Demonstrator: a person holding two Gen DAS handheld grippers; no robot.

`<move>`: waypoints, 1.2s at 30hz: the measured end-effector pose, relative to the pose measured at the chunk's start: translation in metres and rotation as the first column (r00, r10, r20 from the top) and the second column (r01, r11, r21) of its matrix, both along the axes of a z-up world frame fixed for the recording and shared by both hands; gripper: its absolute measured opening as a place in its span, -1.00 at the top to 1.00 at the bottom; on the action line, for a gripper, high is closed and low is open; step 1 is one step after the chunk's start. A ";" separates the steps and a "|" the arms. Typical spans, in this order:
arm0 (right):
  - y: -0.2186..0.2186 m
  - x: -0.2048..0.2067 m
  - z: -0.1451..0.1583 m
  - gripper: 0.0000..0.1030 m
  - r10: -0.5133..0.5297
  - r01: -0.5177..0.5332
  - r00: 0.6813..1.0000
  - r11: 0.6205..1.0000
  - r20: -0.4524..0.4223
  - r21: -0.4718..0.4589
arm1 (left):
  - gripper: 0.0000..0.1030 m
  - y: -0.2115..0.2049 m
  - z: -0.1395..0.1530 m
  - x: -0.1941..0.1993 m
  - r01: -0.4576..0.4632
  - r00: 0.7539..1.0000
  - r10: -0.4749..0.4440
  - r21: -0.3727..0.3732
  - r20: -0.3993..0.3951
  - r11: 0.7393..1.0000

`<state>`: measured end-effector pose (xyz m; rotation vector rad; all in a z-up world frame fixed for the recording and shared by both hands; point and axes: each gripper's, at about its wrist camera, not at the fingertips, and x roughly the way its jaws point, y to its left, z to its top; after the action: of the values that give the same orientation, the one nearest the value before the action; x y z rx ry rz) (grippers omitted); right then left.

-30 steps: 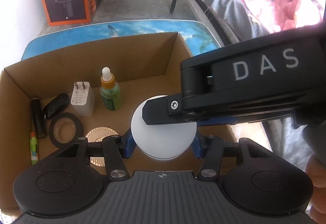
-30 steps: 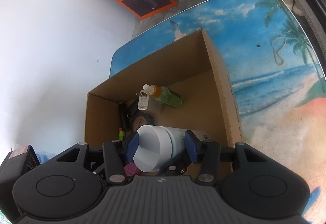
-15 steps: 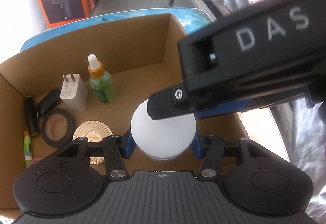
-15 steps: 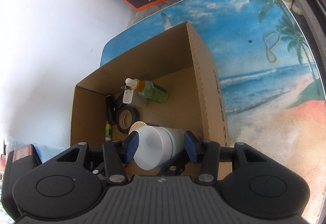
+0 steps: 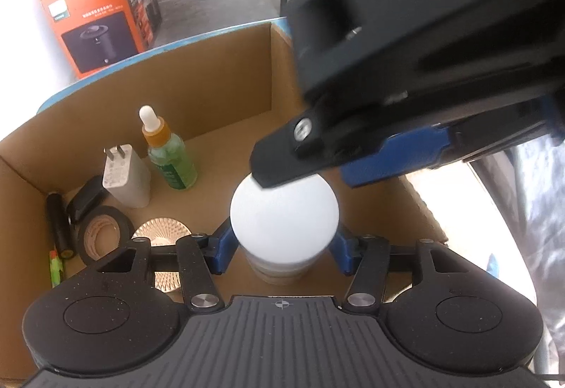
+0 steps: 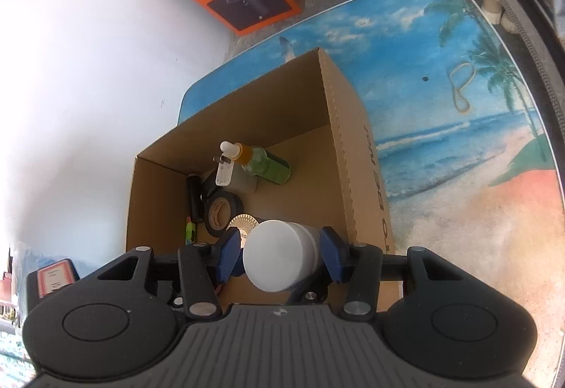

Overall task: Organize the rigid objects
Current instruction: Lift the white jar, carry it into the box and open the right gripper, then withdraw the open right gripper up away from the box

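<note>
Lifted since a second ago, the right gripper (image 6: pixel 279 255) jaws clamp the white jar (image 6: pixel 279 259) lid-up over the cardboard box's (image 6: pixel 349 148) near-right corner, left gripper (image 5: pixel 282 252) jaws also flanking it, contact unclear.

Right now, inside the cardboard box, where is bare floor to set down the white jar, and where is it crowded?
Bare floor in the cardboard box lies between the green dropper bottle and the right wall, back to the far wall. The left part is crowded: white charger, tape roll, black cylinder, gold disc. Both hand-held grippers flank the white jar.
</note>
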<state>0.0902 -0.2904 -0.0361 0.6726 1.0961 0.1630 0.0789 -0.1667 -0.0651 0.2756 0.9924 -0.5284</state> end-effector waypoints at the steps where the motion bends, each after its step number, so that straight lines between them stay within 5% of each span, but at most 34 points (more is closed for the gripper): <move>1: -0.001 -0.003 0.002 -0.03 -0.017 0.017 1.000 1.000 0.005 0.004 | -0.18 0.001 0.002 0.000 0.005 1.000 -0.005 -0.008 -0.007 1.000; 3: -0.003 -0.011 0.007 -0.03 -0.056 0.056 0.998 0.998 0.015 0.015 | -0.37 0.004 0.007 -0.001 0.010 1.000 -0.010 -0.009 -0.003 1.000; 9: -0.002 -0.042 0.037 -0.07 -0.166 0.167 0.982 0.986 0.088 0.004 | -0.53 0.028 0.035 -0.013 0.011 0.999 -0.009 -0.042 0.047 0.999; 13: 0.004 -0.065 0.064 -0.28 -0.214 0.225 0.963 0.973 0.162 -0.053 | -0.68 0.052 0.063 -0.026 0.004 0.999 0.001 -0.091 0.051 0.996; 16: 0.016 -0.084 0.086 -0.56 -0.225 0.259 0.948 0.956 0.225 -0.134 | -0.98 0.071 0.087 -0.037 -0.008 0.997 0.018 -0.135 0.078 0.991; 19: 0.029 -0.100 0.108 -0.91 -0.224 0.287 0.933 0.934 0.280 -0.212 | -0.99 0.087 0.108 -0.049 -0.037 0.992 0.056 -0.159 0.117 0.987; 22: 0.042 -0.116 0.125 -1.00 -0.213 0.312 0.918 0.910 0.336 -0.275 | -0.99 0.094 0.124 -0.056 -0.089 0.988 0.102 -0.113 0.119 0.990; 27: 0.062 -0.139 0.147 -1.00 -0.208 0.388 0.879 0.834 0.428 -0.392 | -0.99 0.106 0.144 -0.069 -0.193 0.961 0.195 -0.033 0.198 0.981; 32: 0.087 -0.156 0.162 -1.00 -0.146 0.491 0.820 0.674 0.553 -0.552 | -0.99 0.114 0.147 -0.073 -0.175 0.965 0.170 0.008 0.201 0.985; 34: 0.092 -0.154 0.162 -1.00 -0.107 0.471 0.835 0.648 0.540 -0.599 | -0.99 0.118 0.141 -0.071 -0.202 0.963 0.196 0.015 0.187 0.979; 36: 0.094 -0.148 0.158 -1.00 -0.069 0.403 0.870 0.671 0.489 -0.622 | -0.99 0.122 0.136 -0.069 -0.238 0.958 0.232 0.019 0.167 0.971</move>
<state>-0.0577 -0.1960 0.1217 0.0486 0.5428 -0.3372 0.0098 -0.0443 0.0711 0.2276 0.8614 -0.2649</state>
